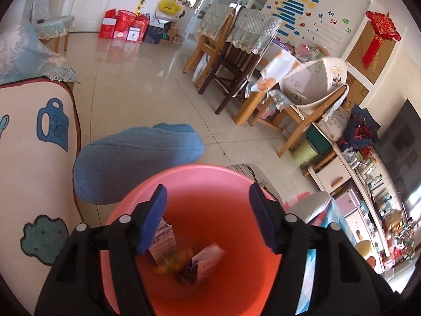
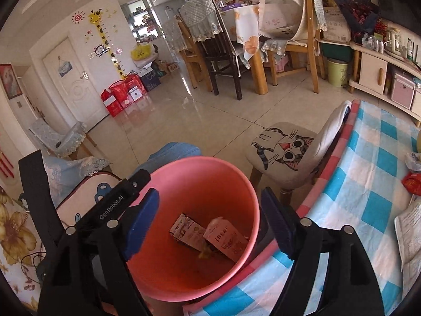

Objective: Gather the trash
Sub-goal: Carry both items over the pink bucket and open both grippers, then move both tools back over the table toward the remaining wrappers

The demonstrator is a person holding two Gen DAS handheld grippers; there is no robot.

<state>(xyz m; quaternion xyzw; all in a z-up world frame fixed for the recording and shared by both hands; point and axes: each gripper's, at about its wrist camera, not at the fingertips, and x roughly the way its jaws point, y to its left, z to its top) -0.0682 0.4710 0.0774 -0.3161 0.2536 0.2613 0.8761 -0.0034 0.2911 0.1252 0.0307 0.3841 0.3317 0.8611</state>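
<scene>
Both grippers tilt downward over the mouth of a pink bin (image 1: 210, 184) that stands on the tiled floor (image 1: 136, 79); the left gripper (image 1: 208, 218) looks straight into it, its blue pads (image 1: 155, 218) spread wide at nine and three o'clock with nothing between them, released and touching no trash; in the right wrist view the right gripper (image 2: 210, 226) hangs the same way, its pads (image 2: 143, 221) parted across the bin's opening, empty, the bin's wall (image 2: 236, 184) showing between them; the other black gripper body reaches in from nine o'clock beside it.

The trash lies at the bottom of the bin; a printed carton (image 2: 188, 227) leans toward ten o'clock of the floor of the bin, a pinkish packet (image 2: 227, 239) lies just beside it toward four o'clock, and a yellow scrap (image 2: 205, 254) sits between them at the lower edge; in the left wrist view the same pile looks blurred.

Around the bin: a blue cushion (image 1: 136, 163) at eleven o'clock, a stool with a cat cover (image 2: 284, 147) at two o'clock, and a table with a blue-checked cloth (image 2: 368, 179) at three o'clock, its edge close beside the bin; on that cloth, far right, lie a red wrapper (image 2: 411, 183) and some crumpled paper (image 2: 415, 159).
</scene>
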